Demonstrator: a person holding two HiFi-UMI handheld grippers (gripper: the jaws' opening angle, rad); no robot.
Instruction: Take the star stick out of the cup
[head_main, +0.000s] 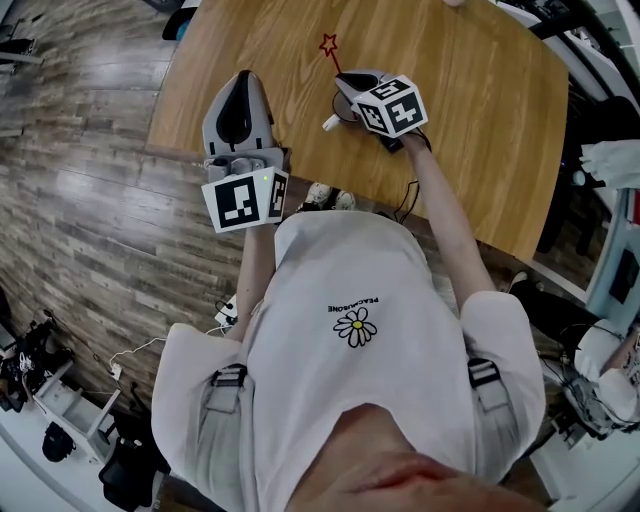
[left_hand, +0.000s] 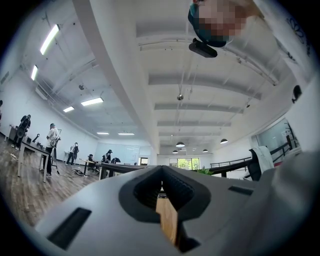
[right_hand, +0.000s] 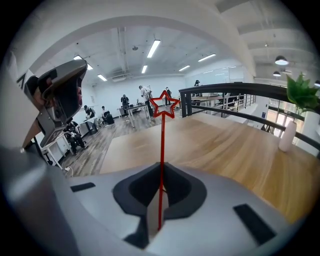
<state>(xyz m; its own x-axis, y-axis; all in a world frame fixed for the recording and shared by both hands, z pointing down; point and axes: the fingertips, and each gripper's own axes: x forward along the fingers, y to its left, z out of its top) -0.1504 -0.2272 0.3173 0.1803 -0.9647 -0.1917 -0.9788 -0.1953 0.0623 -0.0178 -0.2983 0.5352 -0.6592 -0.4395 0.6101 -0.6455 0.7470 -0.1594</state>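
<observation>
A thin red star stick (head_main: 328, 45) stands up from a cup (head_main: 332, 121) on the wooden table (head_main: 480, 130); only a white bit and a dark rim of the cup show under my right gripper (head_main: 345, 86). In the right gripper view the star stick (right_hand: 162, 150) runs straight up between the jaws of my right gripper (right_hand: 161, 172), which is shut on its shaft, with the star above. My left gripper (head_main: 243, 80) hovers by the table's near left edge, well left of the cup, jaws together and holding nothing. In its own view the left gripper (left_hand: 161, 175) points out level over the table.
The table's near edge runs just in front of the person's body. A white vase (right_hand: 287, 136) with a green plant (right_hand: 302, 93) stands at the table's far right. A black cable (head_main: 408, 198) hangs below the right hand. People and desks are far off across the room.
</observation>
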